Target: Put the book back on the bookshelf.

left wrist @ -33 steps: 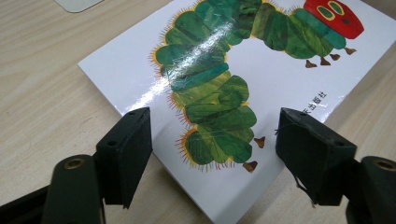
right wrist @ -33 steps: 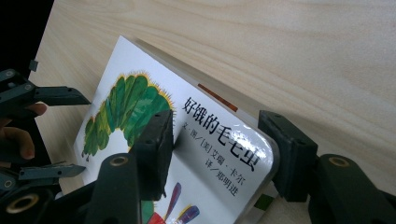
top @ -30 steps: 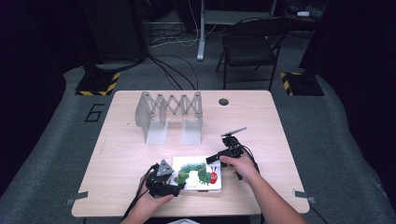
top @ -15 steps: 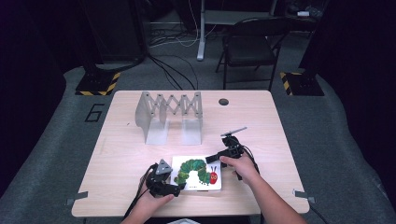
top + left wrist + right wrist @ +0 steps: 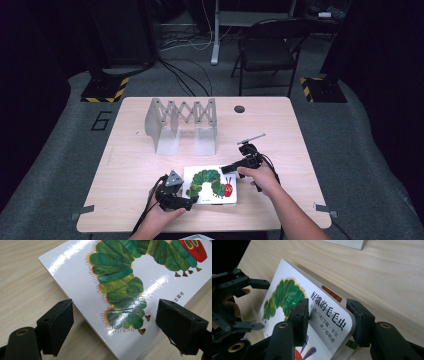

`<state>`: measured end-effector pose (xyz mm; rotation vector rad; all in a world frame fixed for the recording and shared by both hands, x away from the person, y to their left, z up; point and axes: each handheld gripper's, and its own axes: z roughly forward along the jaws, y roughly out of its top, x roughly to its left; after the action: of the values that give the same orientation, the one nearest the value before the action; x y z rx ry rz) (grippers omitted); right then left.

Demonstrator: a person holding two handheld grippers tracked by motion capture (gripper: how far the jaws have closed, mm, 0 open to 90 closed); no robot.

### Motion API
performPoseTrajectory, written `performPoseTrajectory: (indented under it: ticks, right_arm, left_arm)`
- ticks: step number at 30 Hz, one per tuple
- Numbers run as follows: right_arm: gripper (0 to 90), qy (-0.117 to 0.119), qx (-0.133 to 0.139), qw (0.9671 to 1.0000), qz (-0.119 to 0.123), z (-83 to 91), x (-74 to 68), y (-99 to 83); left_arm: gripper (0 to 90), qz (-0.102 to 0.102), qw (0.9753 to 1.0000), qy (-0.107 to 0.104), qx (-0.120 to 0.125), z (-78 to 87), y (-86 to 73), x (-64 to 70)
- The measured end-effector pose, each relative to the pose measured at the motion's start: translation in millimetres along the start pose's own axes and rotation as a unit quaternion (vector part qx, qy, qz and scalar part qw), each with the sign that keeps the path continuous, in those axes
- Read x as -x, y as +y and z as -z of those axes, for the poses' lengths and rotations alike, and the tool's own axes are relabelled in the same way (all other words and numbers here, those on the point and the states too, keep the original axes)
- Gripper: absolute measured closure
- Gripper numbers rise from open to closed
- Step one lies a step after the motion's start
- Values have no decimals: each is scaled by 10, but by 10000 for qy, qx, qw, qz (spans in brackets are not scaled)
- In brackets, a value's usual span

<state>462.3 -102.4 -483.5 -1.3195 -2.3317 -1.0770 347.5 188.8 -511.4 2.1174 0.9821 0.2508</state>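
Lying flat near the six o'clock edge of the pale wooden table (image 5: 130,165), the white glossy picture book with a green caterpillar on its cover (image 5: 210,184) sits between two grippers, one book and one pair of tools. From the high view, the left gripper (image 5: 189,201) comes in at the book's seven o'clock corner, and the right gripper (image 5: 226,169) meets the book's one o'clock corner, a hand (image 5: 260,177) wrapped round its handle.

The left gripper view gives what the high camera cannot: the left gripper (image 5: 113,322) has its black jaws spread wide, one pad off the book's edge over bare wood, the other over the cover beside small printed characters, with the caterpillar's tail segments between them. No squeeze on anything here.

The right gripper view adds more: the right gripper (image 5: 327,315) straddles the rounded corner of the book (image 5: 294,315), one pad on the cover face, the other behind the edge, and the corner looks lifted off the table. Whether the pads actually press the cover, I cannot tell. At nine o'clock in this view the other gripper (image 5: 249,305) shows, jaws apart.

Up at twelve o'clock on the table stands one grey accordion-style folding rack (image 5: 181,122), and one small dark round hole (image 5: 239,109) sits beside it.
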Motion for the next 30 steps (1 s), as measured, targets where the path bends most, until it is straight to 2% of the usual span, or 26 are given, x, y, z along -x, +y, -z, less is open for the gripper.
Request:
performPoseTrajectory:
  ticks: [6,9,12,14,15,16,17,20,22,25,30]
  right_arm:
    - [586,29,40,9999,144,88,-82,12]
    - [608,118,105,9996,215,153,-127,7]
    - [610,88,114,9993,350,176,-159,-6]
    - [614,84,117,9988,462,198,-183,-20]
    - [614,92,51,9984,553,208,-190,-26]
    - [616,107,49,9982,582,211,-187,-30]
    - [617,127,67,9981,601,214,-185,-34]
    - [618,135,80,9979,628,215,-182,-38]
    - [619,150,50,9980,618,222,-185,-37]
    - [620,158,41,9977,654,229,-186,-40]
    - [622,168,98,9972,727,233,-194,-51]
  left_arm:
    - [146,-41,10000,19,53,27,-1,4]
    - [141,75,9999,-69,31,35,-7,-6]
    - [143,78,9999,-84,-17,27,-11,-2]
    - [154,7,9999,-89,-64,11,-25,17]
    - [169,-175,9995,-132,-211,-10,-36,37]
    - [171,-169,9994,-218,-225,-24,-42,52]
    - [175,-247,9992,-183,-244,-30,-41,60]
    - [175,-249,9992,-191,-247,-29,-39,57]
    - [178,-138,9990,-324,-266,-25,-41,41]
    - [180,-193,9990,-314,-260,-24,-41,39]
    - [196,-122,9989,-386,-232,-17,-31,12]
